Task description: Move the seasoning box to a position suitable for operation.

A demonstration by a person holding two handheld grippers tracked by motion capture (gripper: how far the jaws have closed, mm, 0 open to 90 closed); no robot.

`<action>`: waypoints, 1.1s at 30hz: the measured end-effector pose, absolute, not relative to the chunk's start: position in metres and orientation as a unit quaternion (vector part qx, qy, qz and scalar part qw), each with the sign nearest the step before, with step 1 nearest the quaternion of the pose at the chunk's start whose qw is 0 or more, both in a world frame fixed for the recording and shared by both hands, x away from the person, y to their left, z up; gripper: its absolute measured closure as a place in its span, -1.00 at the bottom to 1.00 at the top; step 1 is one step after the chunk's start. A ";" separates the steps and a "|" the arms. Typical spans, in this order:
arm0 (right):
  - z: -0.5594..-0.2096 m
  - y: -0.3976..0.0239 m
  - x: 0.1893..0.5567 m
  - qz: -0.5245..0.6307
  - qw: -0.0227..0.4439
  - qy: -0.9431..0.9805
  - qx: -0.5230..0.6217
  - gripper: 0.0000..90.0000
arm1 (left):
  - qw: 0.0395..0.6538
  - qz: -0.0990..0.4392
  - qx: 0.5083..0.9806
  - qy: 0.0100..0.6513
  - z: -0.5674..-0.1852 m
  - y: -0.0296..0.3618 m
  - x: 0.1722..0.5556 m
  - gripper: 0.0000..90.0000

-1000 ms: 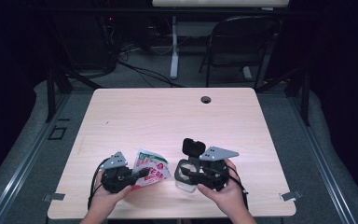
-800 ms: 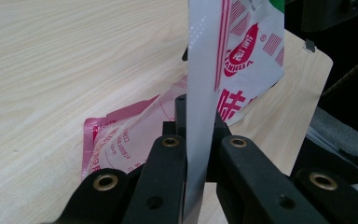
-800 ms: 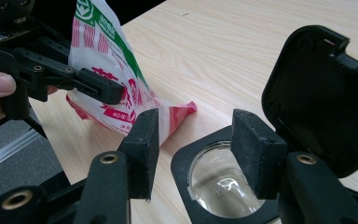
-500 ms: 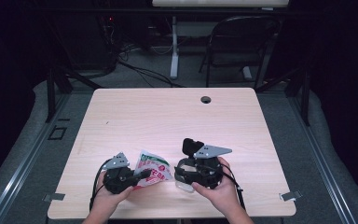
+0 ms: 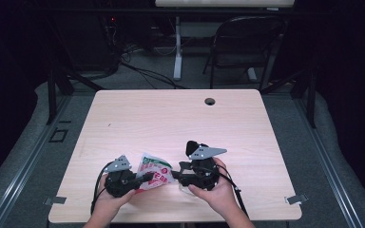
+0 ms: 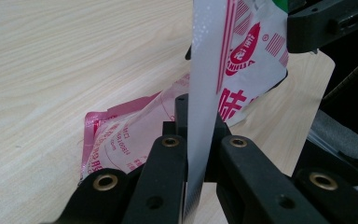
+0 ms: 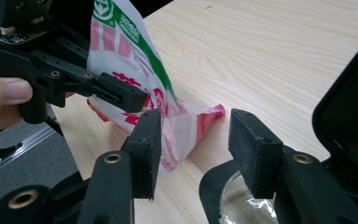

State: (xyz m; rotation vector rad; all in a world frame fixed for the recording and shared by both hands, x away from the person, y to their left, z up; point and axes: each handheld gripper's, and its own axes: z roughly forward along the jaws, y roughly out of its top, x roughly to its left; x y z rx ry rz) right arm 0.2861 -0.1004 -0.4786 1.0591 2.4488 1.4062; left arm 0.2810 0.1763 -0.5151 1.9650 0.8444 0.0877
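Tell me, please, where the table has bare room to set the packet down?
The light wooden table is bare from its cable hole down to the grippers. The near edge is crowded: left gripper, red, white and green plastic packet, right gripper.

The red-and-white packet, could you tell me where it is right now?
In the high view the packet sits near the table's front edge, clamped by the left gripper, with the right gripper open just beside it.
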 end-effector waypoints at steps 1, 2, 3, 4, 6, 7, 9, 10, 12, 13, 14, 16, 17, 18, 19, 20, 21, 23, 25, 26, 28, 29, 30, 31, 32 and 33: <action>-0.479 -0.100 0.286 0.465 0.063 0.810 0.350 0.21 | 0.480 0.036 0.805 0.346 -0.515 0.176 0.281 1.00; -0.478 -0.100 0.286 0.465 0.062 0.811 0.350 0.21 | 0.480 0.036 0.805 0.347 -0.515 0.176 0.281 1.00; -0.478 -0.100 0.285 0.466 0.061 0.811 0.350 0.21 | 0.481 0.035 0.805 0.346 -0.515 0.177 0.281 1.00; -0.478 -0.099 0.283 0.470 0.060 0.809 0.348 0.21 | 0.480 0.035 0.805 0.347 -0.515 0.176 0.281 1.00; -0.477 -0.099 0.282 0.464 0.061 0.814 0.344 0.21 | 0.480 0.036 0.805 0.346 -0.516 0.176 0.281 1.00; -0.477 -0.099 0.281 0.467 0.061 0.812 0.344 0.21 | 0.479 0.035 0.806 0.345 -0.516 0.175 0.281 1.00; -0.477 -0.098 0.282 0.468 0.057 0.812 0.344 0.21 | 0.479 0.035 0.806 0.345 -0.517 0.173 0.280 1.00; -0.477 -0.098 0.282 0.468 0.057 0.812 0.344 0.21 | 0.479 0.035 0.806 0.345 -0.517 0.173 0.280 1.00; -0.479 -0.092 0.285 0.465 0.051 0.814 0.345 0.21 | 0.477 0.034 0.809 0.342 -0.517 0.172 0.279 1.00; -0.479 -0.092 0.285 0.465 0.051 0.814 0.345 0.21 | 0.477 0.034 0.809 0.342 -0.517 0.172 0.279 1.00; -0.479 -0.090 0.285 0.462 0.052 0.815 0.345 0.21 | 0.477 0.034 0.809 0.342 -0.517 0.172 0.279 1.00; -0.482 -0.086 0.288 0.457 0.049 0.818 0.344 0.24 | 0.478 0.033 0.808 0.344 -0.517 0.173 0.279 1.00; -0.484 -0.083 0.290 0.451 0.048 0.821 0.346 0.28 | 0.478 0.032 0.807 0.344 -0.517 0.173 0.279 1.00; -0.485 -0.082 0.292 0.447 0.047 0.823 0.347 0.32 | 0.478 0.032 0.807 0.345 -0.518 0.173 0.279 1.00; -0.486 -0.081 0.293 0.447 0.047 0.824 0.346 0.34 | 0.480 0.032 0.805 0.346 -0.518 0.173 0.278 1.00; -0.488 -0.078 0.294 0.446 0.043 0.823 0.349 0.36 | 0.479 0.033 0.807 0.345 -0.518 0.174 0.278 1.00; -0.488 -0.077 0.295 0.441 0.040 0.826 0.347 0.38 | 0.479 0.032 0.806 0.345 -0.518 0.174 0.278 1.00; -0.490 -0.074 0.296 0.441 0.032 0.827 0.348 0.42 | 0.479 0.032 0.807 0.345 -0.519 0.175 0.278 1.00; -0.491 -0.071 0.297 0.435 0.029 0.830 0.347 0.42 | 0.480 0.033 0.806 0.346 -0.519 0.175 0.277 1.00; -0.492 -0.070 0.298 0.434 0.027 0.831 0.347 0.44 | 0.479 0.032 0.806 0.345 -0.520 0.175 0.277 1.00; -0.493 -0.068 0.299 0.429 0.015 0.833 0.350 0.50 | 0.477 0.033 0.807 0.347 -0.520 0.175 0.276 1.00; -0.493 -0.067 0.299 0.426 0.012 0.835 0.349 0.53 | 0.477 0.033 0.807 0.347 -0.520 0.175 0.276 1.00; -0.494 -0.065 0.299 0.426 0.010 0.835 0.348 0.56 | 0.477 0.032 0.806 0.348 -0.520 0.175 0.276 1.00; -0.494 -0.064 0.299 0.425 0.010 0.836 0.347 0.60 | 0.477 0.032 0.806 0.348 -0.521 0.175 0.275 1.00; -0.494 -0.063 0.299 0.422 0.009 0.838 0.346 0.64 | 0.477 0.032 0.806 0.348 -0.521 0.175 0.275 1.00; -0.494 -0.063 0.299 0.422 0.009 0.838 0.346 0.64 | 0.478 0.033 0.806 0.348 -0.521 0.176 0.275 1.00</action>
